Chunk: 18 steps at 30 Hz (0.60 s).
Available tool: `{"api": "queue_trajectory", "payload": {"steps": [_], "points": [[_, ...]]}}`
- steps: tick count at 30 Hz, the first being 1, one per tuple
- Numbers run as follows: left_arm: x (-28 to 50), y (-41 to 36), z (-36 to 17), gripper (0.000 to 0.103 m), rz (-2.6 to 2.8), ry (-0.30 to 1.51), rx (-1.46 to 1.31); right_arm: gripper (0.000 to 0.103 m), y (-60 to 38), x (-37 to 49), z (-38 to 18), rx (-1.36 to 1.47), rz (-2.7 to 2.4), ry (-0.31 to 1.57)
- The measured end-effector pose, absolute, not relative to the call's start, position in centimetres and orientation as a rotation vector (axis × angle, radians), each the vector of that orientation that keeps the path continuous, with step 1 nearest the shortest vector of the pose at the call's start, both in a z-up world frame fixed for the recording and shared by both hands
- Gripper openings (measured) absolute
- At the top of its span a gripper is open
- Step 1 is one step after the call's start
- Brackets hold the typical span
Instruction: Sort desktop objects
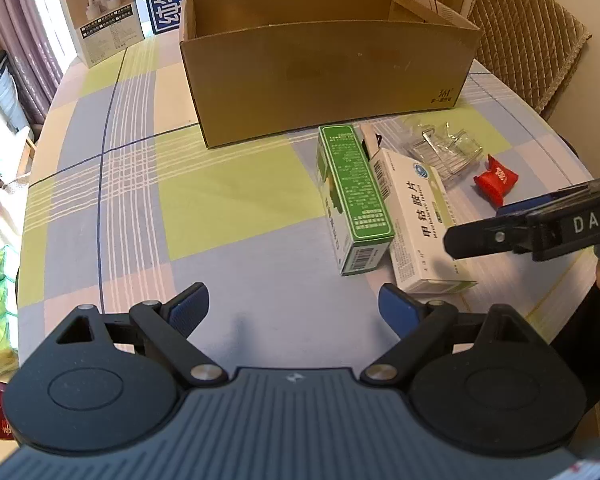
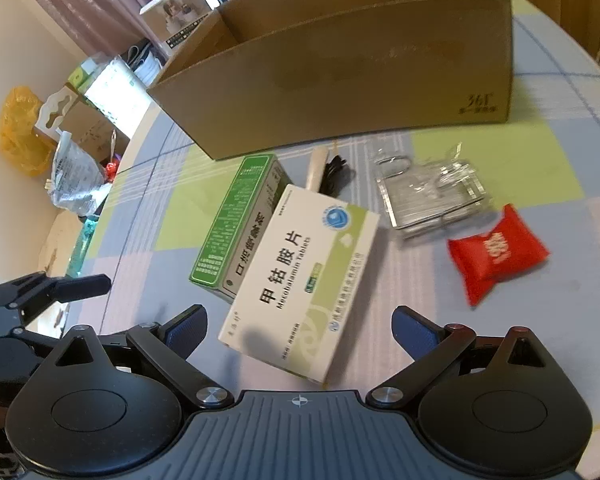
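A white medicine box (image 2: pixel 300 280) (image 1: pixel 416 216) lies on the checked tablecloth, leaning against a green box (image 2: pixel 236 224) (image 1: pixel 352 196). Behind them lie a pale stick with a black cord (image 2: pixel 328 172), a clear plastic pack (image 2: pixel 428 196) (image 1: pixel 444 148) and a red pouch (image 2: pixel 496 252) (image 1: pixel 496 178). An open-topped cardboard box (image 1: pixel 324 68) (image 2: pixel 348 76) stands behind them. My right gripper (image 2: pixel 300 330) is open, its fingers on either side of the white box's near end, not touching. My left gripper (image 1: pixel 294 304) is open over bare cloth, left of the boxes. The right gripper's finger (image 1: pixel 500 236) reaches over the white box.
A quilted chair back (image 1: pixel 528 40) stands at the table's far right. Printed cartons (image 1: pixel 104 16) stand at the back left. Bags and packages (image 2: pixel 76 168) sit off the table's left edge. The round table's edge (image 1: pixel 40 152) curves on the left.
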<state>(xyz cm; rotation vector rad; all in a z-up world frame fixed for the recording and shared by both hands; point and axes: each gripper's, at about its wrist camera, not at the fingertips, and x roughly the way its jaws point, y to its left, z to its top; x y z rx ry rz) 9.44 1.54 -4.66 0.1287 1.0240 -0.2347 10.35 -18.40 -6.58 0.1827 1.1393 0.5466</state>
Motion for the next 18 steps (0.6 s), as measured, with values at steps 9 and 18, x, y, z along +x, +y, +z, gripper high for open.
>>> {"api": "queue_trajectory", "payload": {"steps": [9,18], "points": [[10.2,2.3,-5.5,0.089,-0.244,1.033,0.117,0.096,-17.2,11.4,-8.0,0.183,0.537,1.164],[10.2,2.5,-6.0,0.089,-0.253,1.047,0.121,0.074,-17.1,11.6,-8.5,0.127,0.535,1.171]]}}
